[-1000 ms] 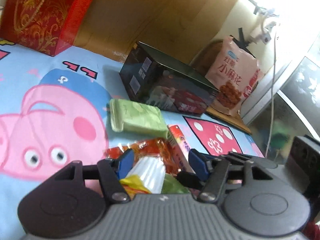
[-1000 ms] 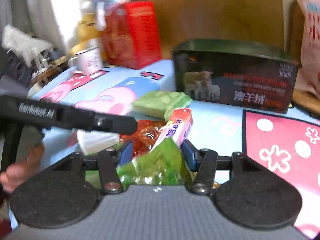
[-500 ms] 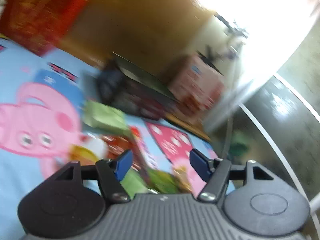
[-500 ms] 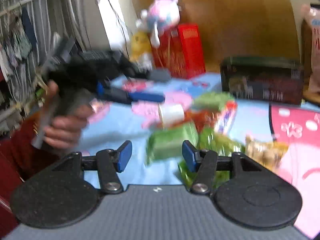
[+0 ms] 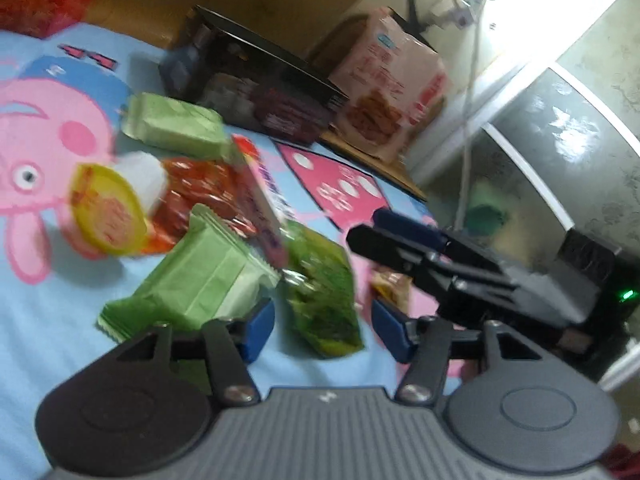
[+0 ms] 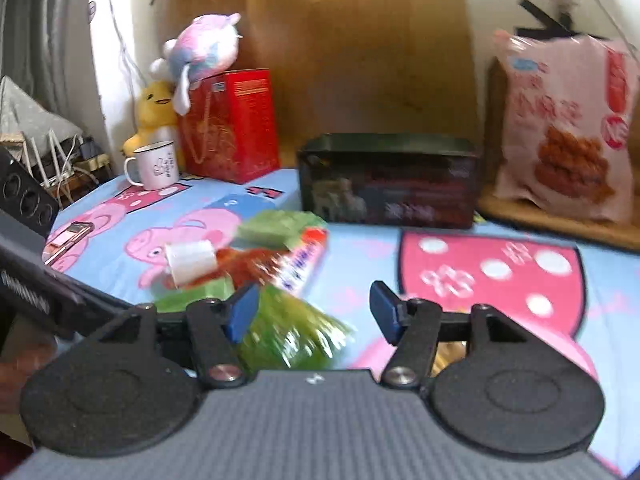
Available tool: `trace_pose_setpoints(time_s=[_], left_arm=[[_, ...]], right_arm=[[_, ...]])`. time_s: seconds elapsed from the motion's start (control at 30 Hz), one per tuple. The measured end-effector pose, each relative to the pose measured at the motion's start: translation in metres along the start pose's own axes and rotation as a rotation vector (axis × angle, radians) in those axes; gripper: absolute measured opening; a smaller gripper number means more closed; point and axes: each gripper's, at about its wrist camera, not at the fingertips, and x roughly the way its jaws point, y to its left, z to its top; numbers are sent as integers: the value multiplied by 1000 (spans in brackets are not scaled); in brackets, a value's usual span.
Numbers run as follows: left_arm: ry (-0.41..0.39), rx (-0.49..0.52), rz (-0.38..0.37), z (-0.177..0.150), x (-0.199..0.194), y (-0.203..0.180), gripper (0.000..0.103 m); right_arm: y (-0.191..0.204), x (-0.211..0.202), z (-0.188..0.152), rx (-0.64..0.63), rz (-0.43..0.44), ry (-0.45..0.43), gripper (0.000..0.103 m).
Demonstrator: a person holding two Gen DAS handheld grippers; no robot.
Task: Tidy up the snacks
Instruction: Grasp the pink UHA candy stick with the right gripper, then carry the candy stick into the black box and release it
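A pile of snacks lies on the cartoon-print cloth [image 5: 52,280]: two pale green packets [image 5: 200,276] [image 5: 172,128], a dark green bag [image 5: 324,292] [image 6: 288,332], a red packet [image 5: 196,192], a red-and-white stick pack [image 5: 264,196] [image 6: 300,264] and a white cup with a yellow lid [image 5: 108,212] [image 6: 188,260]. My left gripper [image 5: 324,330] is open and empty just in front of the dark green bag. My right gripper [image 6: 312,312] is open and empty over the same bag; it also shows at the right of the left wrist view [image 5: 404,228].
A dark open box [image 6: 388,180] [image 5: 256,88] stands behind the pile. A big pink snack bag [image 6: 564,128] leans at the back right on a wooden board [image 6: 560,220]. A red gift bag [image 6: 232,124], plush toys [image 6: 204,44] and a white mug [image 6: 154,164] stand at the back left.
Both grippers have pulled back from the pile and hold nothing. The left gripper let go of the white cup, the right gripper let go of the dark green bag. Both jaws stand wider.
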Motion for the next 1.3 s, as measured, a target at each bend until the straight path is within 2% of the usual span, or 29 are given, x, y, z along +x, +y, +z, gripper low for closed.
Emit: trace_pose_setpoints(time_s=[0.07, 0.17, 0.23, 0.27, 0.3, 0.37, 0.4, 0.47, 0.53, 0.6, 0.67, 0.73, 0.83, 0.93, 1.0, 1.03, 1.07, 1.1, 1.17, 1.3], left_arm=[[-27, -2, 57, 1, -5, 5, 49], [-34, -43, 58, 0, -14, 16, 48], [-37, -55, 68, 1, -19, 20, 49], [-38, -58, 67, 1, -21, 21, 53], [-40, -62, 64, 0, -24, 22, 54], [-44, -63, 59, -1, -28, 24, 58], [-45, -65, 57, 0, -29, 24, 59], [-59, -86, 46, 4, -30, 27, 61], [-88, -122, 19, 9, -38, 33, 66], [-132, -159, -12, 13, -51, 40, 69], [-179, -178, -24, 16, -65, 45, 73], [-226, -182, -29, 17, -80, 48, 73], [-269, -185, -39, 14, -98, 53, 73], [-267, -181, -15, 8, -105, 54, 73], [-247, -183, 1, 2, -105, 55, 73], [-235, -185, 9, -2, -105, 56, 73], [-224, -186, 17, -6, -105, 57, 73], [-216, -188, 22, -9, -105, 60, 73], [-204, -195, 24, -15, -106, 63, 73], [-196, -202, 30, -21, -107, 65, 73]], right_arm=[[7, 15, 12, -11, 12, 7, 63], [8, 40, 18, 4, 24, 54, 60], [11, 53, 16, 16, 19, 116, 47], [9, 66, 14, 23, 18, 158, 34], [6, 68, 11, 37, 26, 178, 32], [-2, 68, 11, 87, 21, 166, 25], [-8, 65, 14, 117, 2, 157, 25], [-19, 50, 18, 171, -17, 74, 25], [-27, 28, 24, 207, 32, -18, 25], [-23, -1, 28, 173, 86, -109, 25], [-13, -22, 29, 101, 155, -149, 25], [1, -33, 25, 7, 248, -149, 25], [31, -41, 7, -187, 383, -95, 25], [71, -35, -18, -408, 435, 6, 25], [90, -30, -32, -491, 479, 57, 25], [98, -28, -37, -514, 500, 68, 25], [101, -28, -40, -525, 507, 61, 29], [102, -29, -40, -524, 505, 47, 43], [99, -34, -35, -490, 488, 34, 59], [83, -41, -36, -465, 409, 11, 61]])
